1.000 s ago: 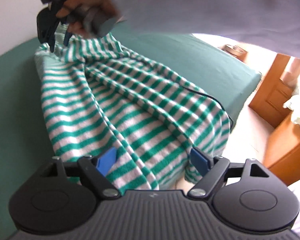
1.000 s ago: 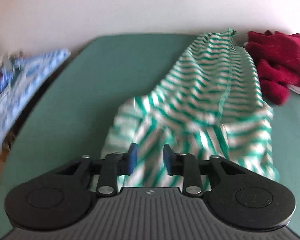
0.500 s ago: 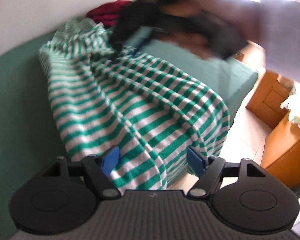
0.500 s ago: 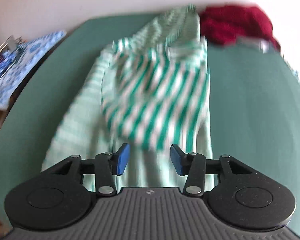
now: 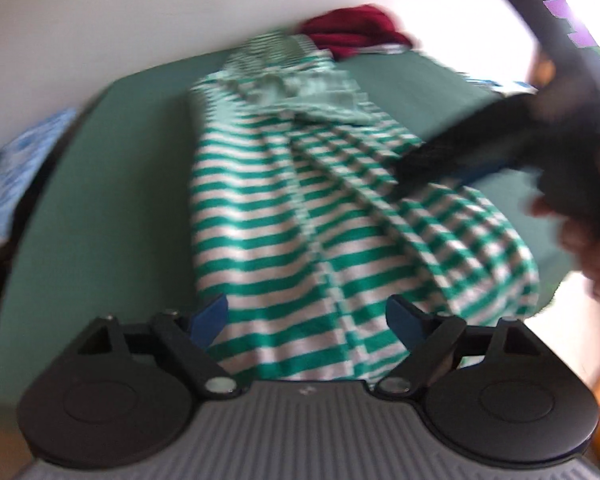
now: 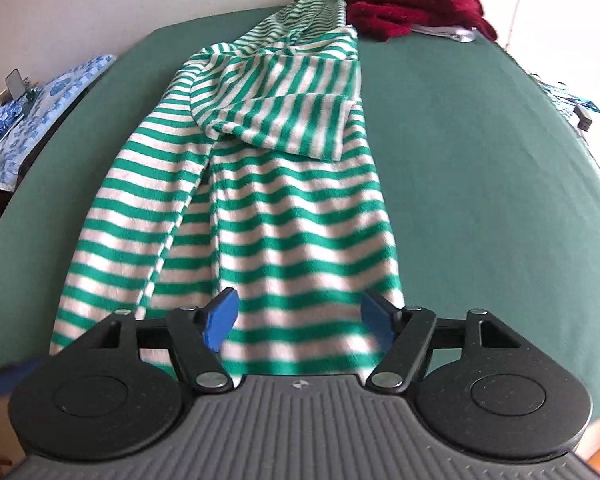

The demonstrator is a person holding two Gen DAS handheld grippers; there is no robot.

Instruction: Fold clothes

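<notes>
Right wrist view: at the bottom of the frame the right gripper (image 6: 300,320) has its fingers spread, empty, above the near hem of the striped garment (image 6: 268,184), which lies lengthwise up the middle of the green bed (image 6: 480,160), a sleeve folded across. Left wrist view: the left gripper (image 5: 306,316) likewise gapes, released. A red garment (image 6: 416,0) sits at the top.

The striped garment (image 6: 284,216) was fuzzy fleece-like cloth on a matt green bed cover (image 6: 480,168), beside a plush red garment (image 6: 416,0).

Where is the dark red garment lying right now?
In the right wrist view the dark red garment lies at the far end of the green table, by the wall, just right of the striped garment's far tip.
</notes>
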